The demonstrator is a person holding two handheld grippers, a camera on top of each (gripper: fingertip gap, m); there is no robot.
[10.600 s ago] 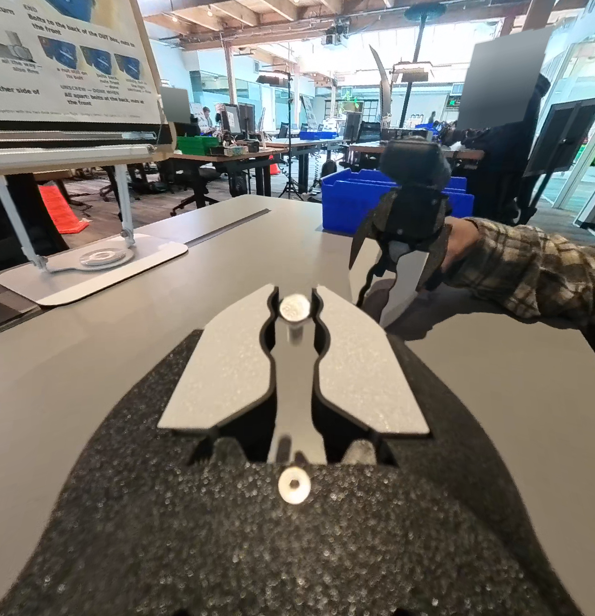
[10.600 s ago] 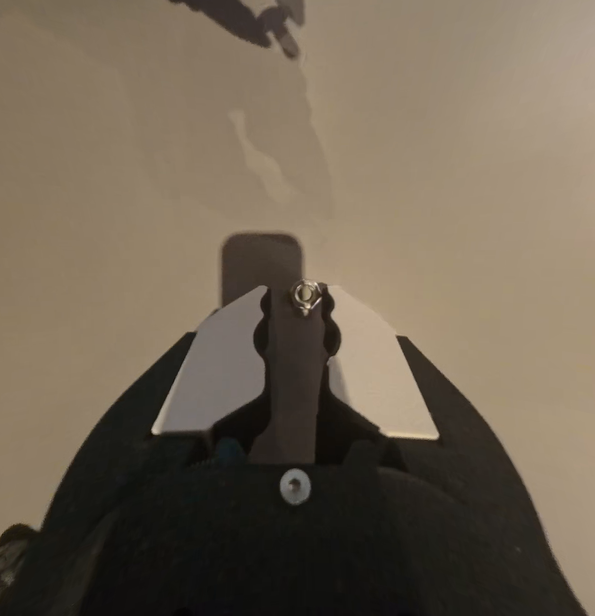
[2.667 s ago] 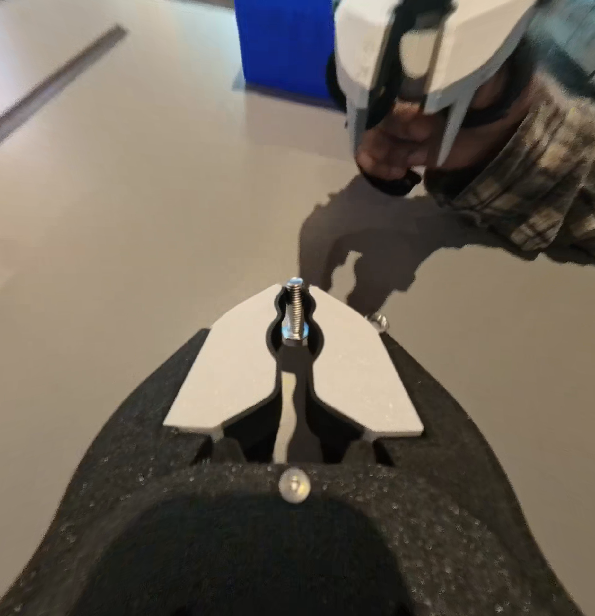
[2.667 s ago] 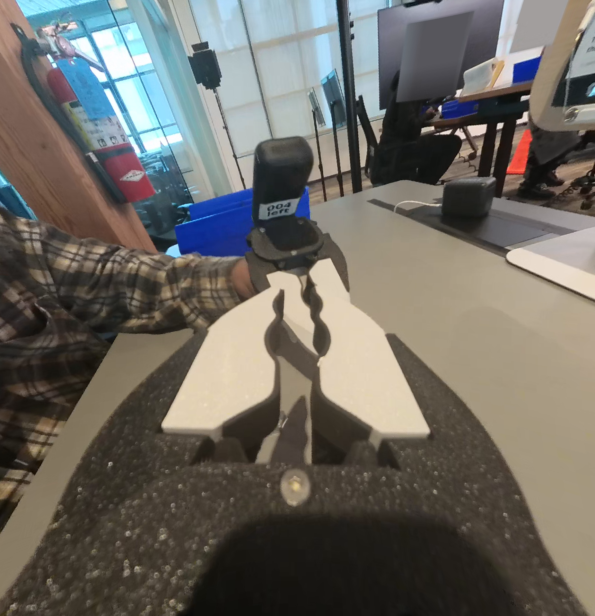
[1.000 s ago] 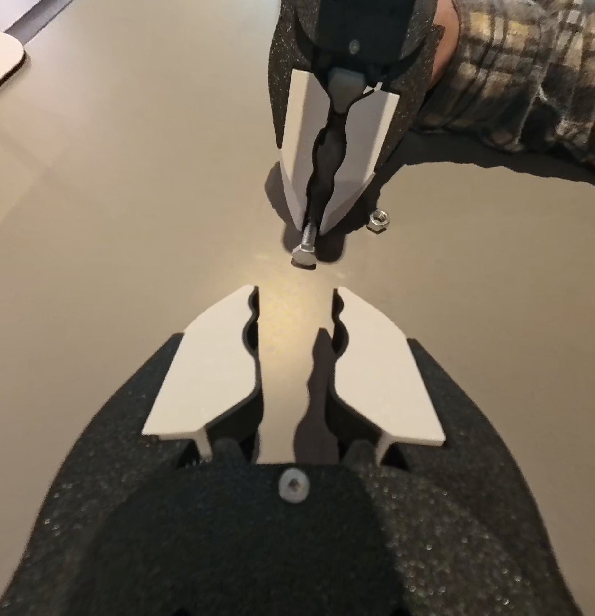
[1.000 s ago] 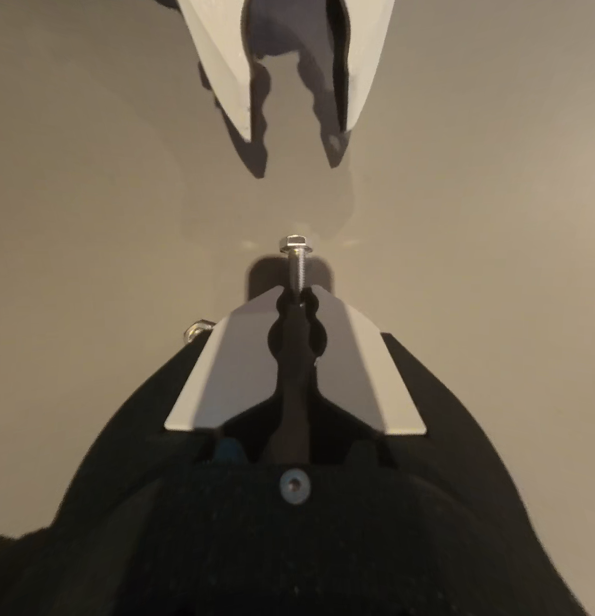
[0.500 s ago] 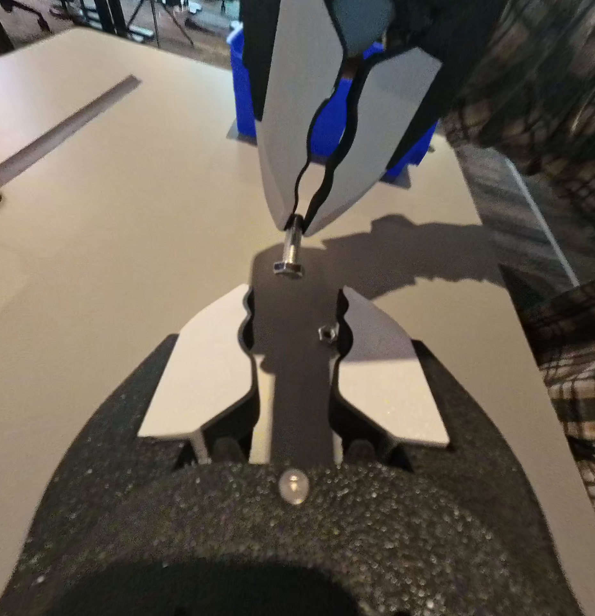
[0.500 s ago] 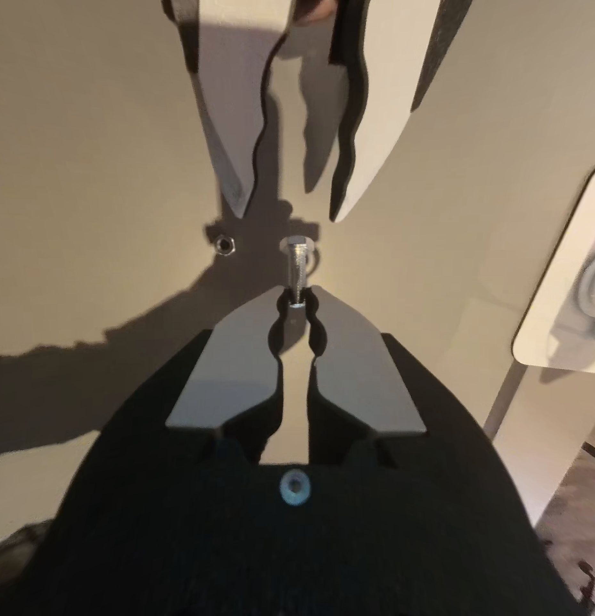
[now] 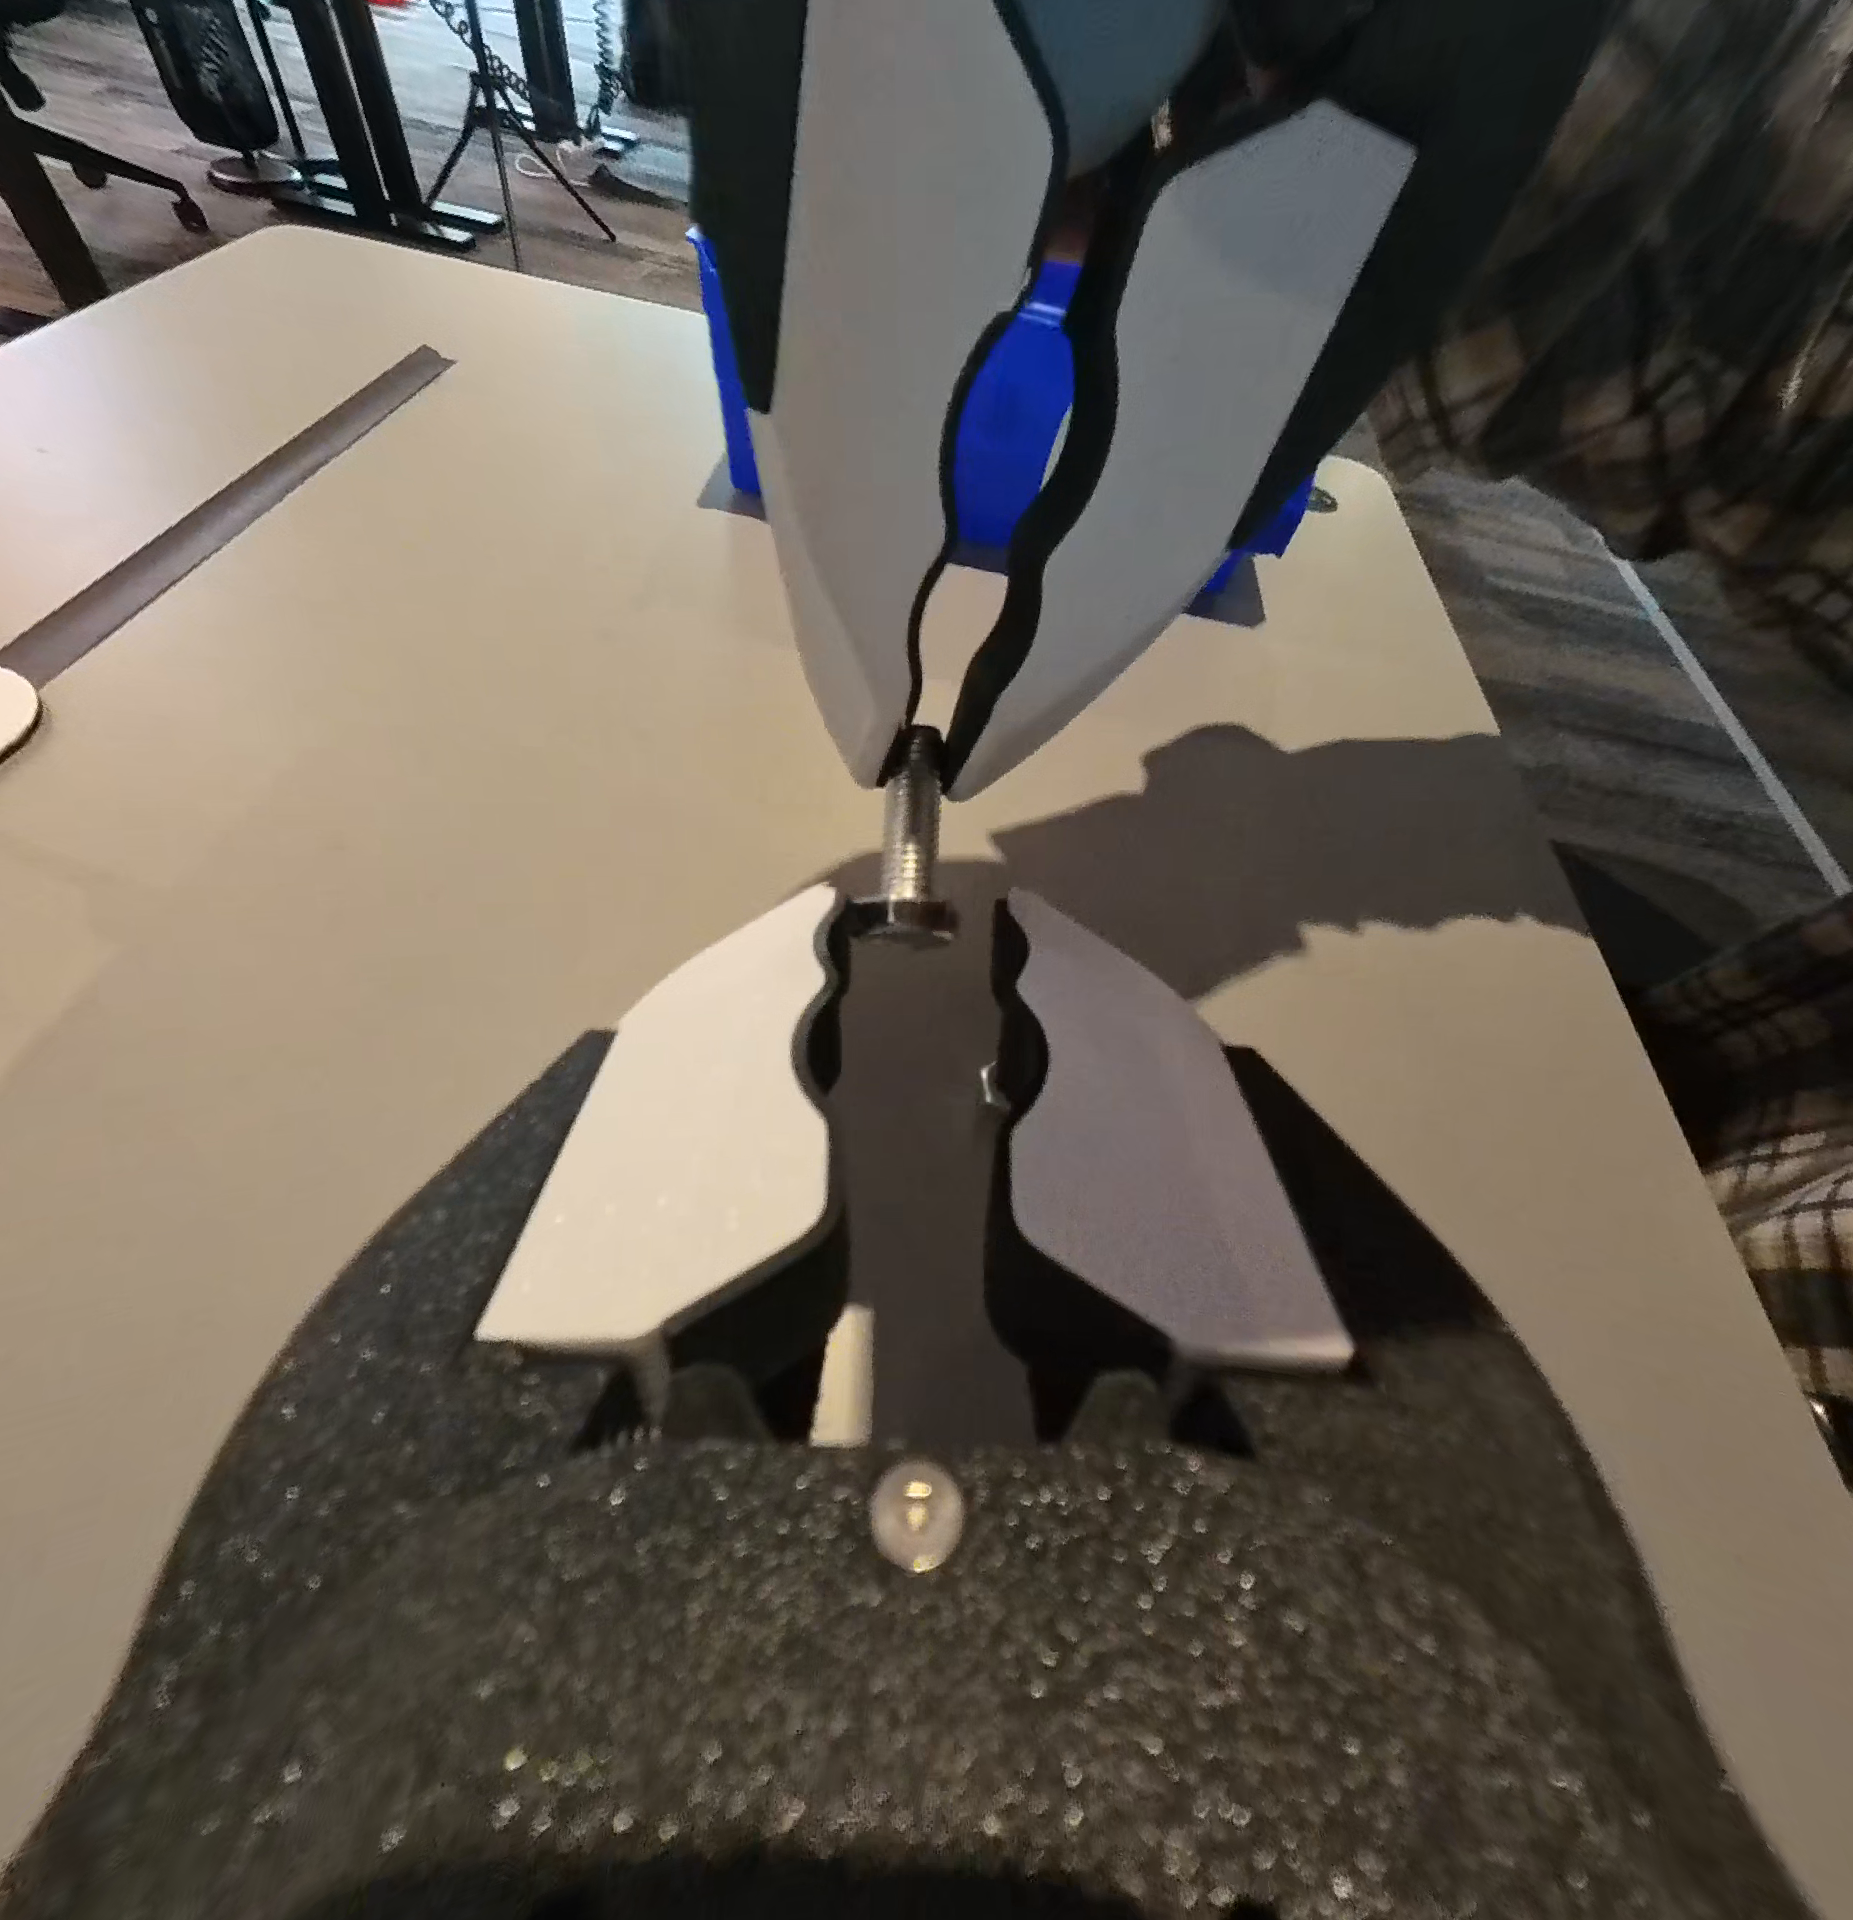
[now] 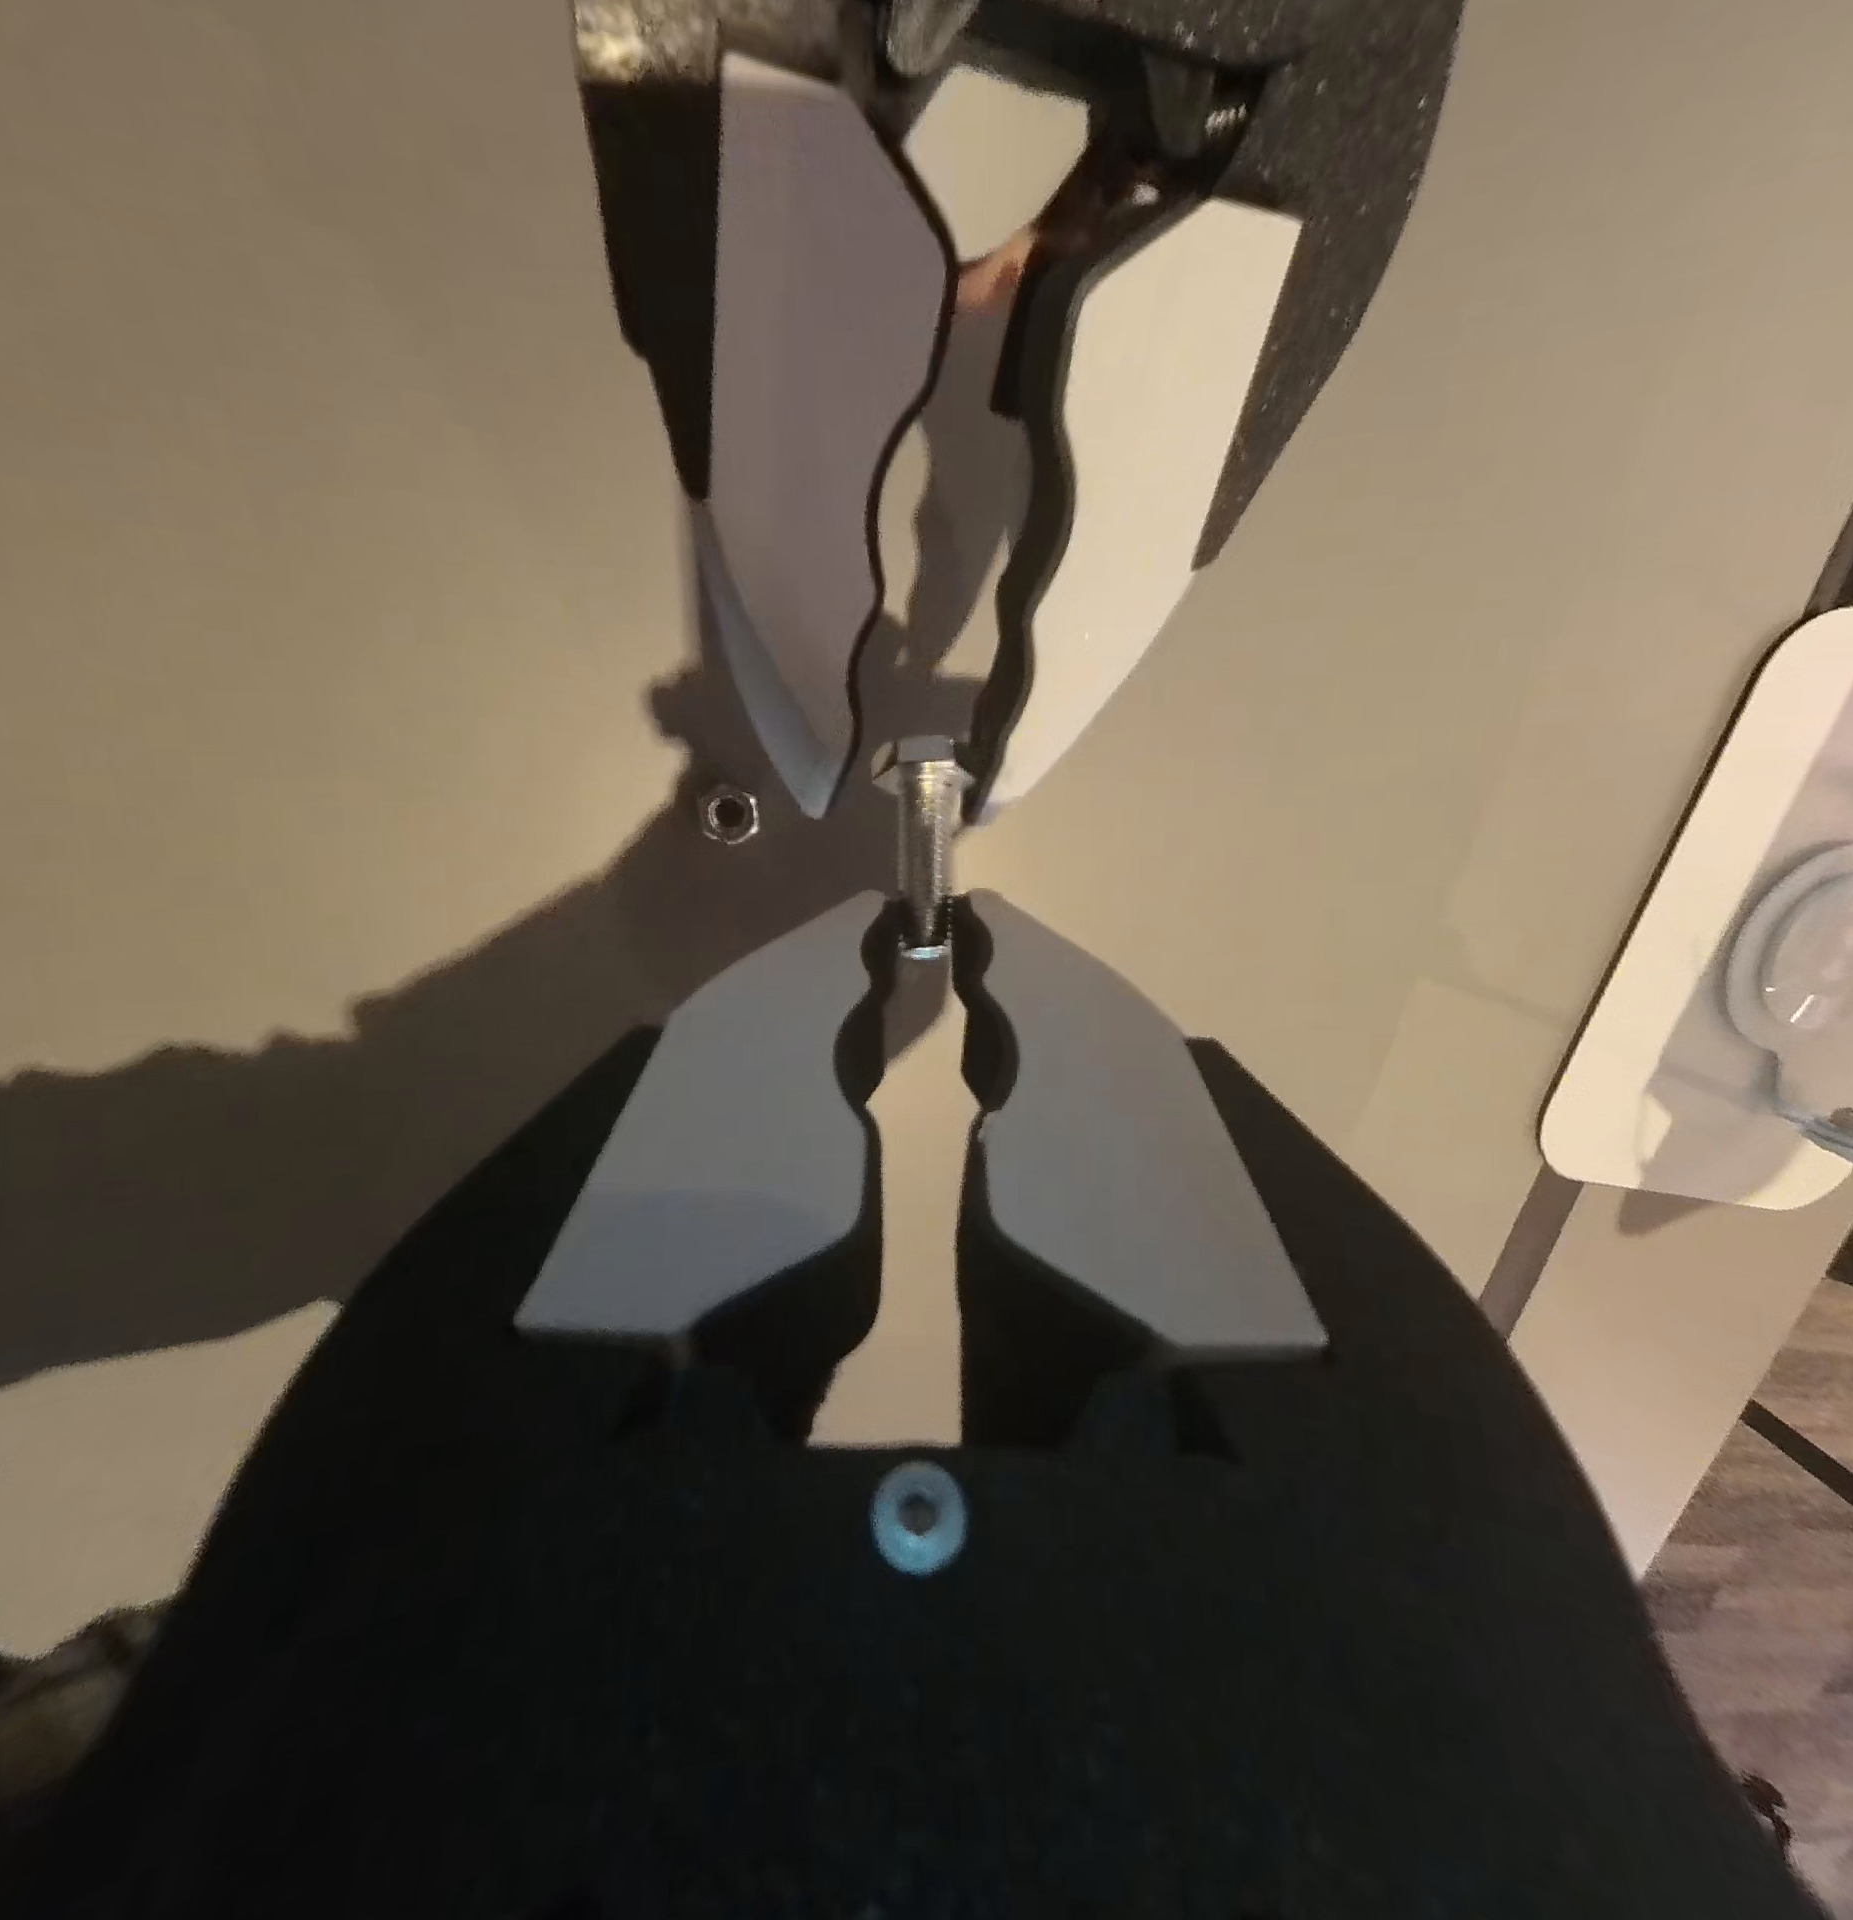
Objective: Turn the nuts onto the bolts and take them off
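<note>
The threaded end of the bolt [image 9: 909,831] is buried between the right gripper's [image 9: 920,764] fingertips. The nut [image 9: 990,1085] is half hidden behind the left gripper's [image 9: 911,914] right finger. The blue bin [image 9: 1015,416] is mostly covered. The white stand base [image 10: 1732,1122] is cut off at the right edge.

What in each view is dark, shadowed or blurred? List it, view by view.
Left wrist view: the right gripper, shut on the bolt, throws a hard shadow across the table; the plaid sleeve is blurred. Right wrist view: dim and warm-toned, with the nut at the shadow's edge; the left gripper looks soft.
</note>
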